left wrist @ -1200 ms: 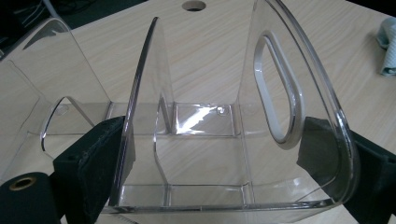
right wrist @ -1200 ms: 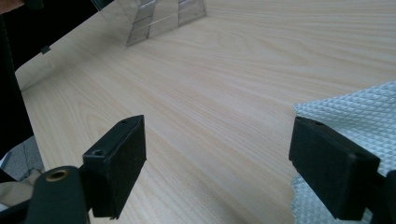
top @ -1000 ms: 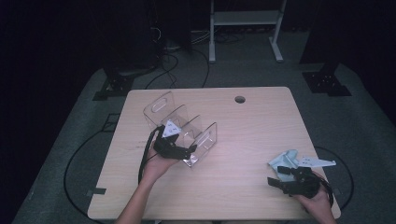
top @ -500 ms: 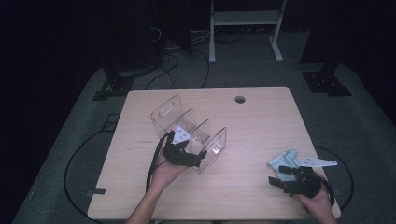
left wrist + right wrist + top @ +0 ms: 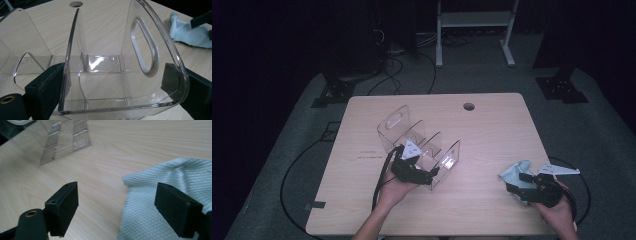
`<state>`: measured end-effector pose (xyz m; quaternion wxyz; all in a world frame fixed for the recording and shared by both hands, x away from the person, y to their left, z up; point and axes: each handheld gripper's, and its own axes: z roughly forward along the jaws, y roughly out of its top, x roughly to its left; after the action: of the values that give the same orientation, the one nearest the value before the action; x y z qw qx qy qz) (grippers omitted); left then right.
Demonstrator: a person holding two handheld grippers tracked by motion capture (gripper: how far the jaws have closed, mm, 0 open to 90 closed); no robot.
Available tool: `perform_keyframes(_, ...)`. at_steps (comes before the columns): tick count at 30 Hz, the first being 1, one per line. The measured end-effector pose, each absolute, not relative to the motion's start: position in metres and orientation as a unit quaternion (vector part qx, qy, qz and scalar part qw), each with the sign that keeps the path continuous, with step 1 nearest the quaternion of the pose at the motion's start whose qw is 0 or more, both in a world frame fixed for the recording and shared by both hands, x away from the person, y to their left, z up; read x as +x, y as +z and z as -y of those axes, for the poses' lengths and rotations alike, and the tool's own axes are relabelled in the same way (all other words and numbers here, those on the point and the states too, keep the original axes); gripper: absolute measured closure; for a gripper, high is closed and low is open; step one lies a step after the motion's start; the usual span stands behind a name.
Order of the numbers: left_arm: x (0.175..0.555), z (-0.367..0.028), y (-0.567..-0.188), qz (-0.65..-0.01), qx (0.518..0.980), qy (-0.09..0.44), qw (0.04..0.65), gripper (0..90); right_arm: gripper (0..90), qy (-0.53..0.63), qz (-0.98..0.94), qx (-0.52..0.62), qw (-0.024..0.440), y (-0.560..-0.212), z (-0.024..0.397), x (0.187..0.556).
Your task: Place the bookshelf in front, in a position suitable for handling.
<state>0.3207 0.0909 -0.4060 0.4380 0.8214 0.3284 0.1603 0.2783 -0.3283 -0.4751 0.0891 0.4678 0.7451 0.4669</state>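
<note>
The left gripper point(image 5: 430, 175) sits at about seven o'clock on the table point(image 5: 492, 130) in the high view, with its jaws spread wide on either side of the near end of a clear plastic rack point(image 5: 419, 145). In the left gripper view the two black pads point(image 5: 51, 87) stand outside the rack point(image 5: 105, 65), one against the edge of a clear divider at nine o'clock and the other behind the curved end wall at three o'clock; whether the pads actually press on the plastic cannot be told. That end wall has a long oval handle slot point(image 5: 145, 47) cut through it, and further upright dividers rise from the flat base beyond. The rack stands upright left of the table's centre, running from about ten o'clock down toward the left hand point(image 5: 394, 189). The right gripper point(image 5: 515, 186) rests at about four o'clock near the table's front right corner, its jaws apart and holding nothing. In the right gripper view its own gripper point(image 5: 117, 207) hovers low over the wood, with a pale blue cloth point(image 5: 170, 195) lying crumpled under and around the pad at three o'clock, while the pad at nine o'clock is over bare table. The cloth point(image 5: 517, 172) lies well apart from the rack. A round cable hole point(image 5: 469, 106) sits at twelve o'clock.
</note>
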Motion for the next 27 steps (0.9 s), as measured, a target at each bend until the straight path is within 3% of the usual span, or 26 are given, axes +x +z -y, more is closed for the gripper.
perform_keyframes(15, 0.312, -0.081, -0.405, -0.326, 0.825, 0.151, 0.437, 4.4, 28.4, 0.392, -0.745, 0.529, 0.107, -0.474, 0.343, 0.321)
perform_keyframes(27, 0.310, -0.080, -0.406, -0.318, 0.830, 0.151, 0.433, 3.9, 34.0, 0.365, -0.752, 0.535, 0.126, -0.489, 0.336, 0.322)
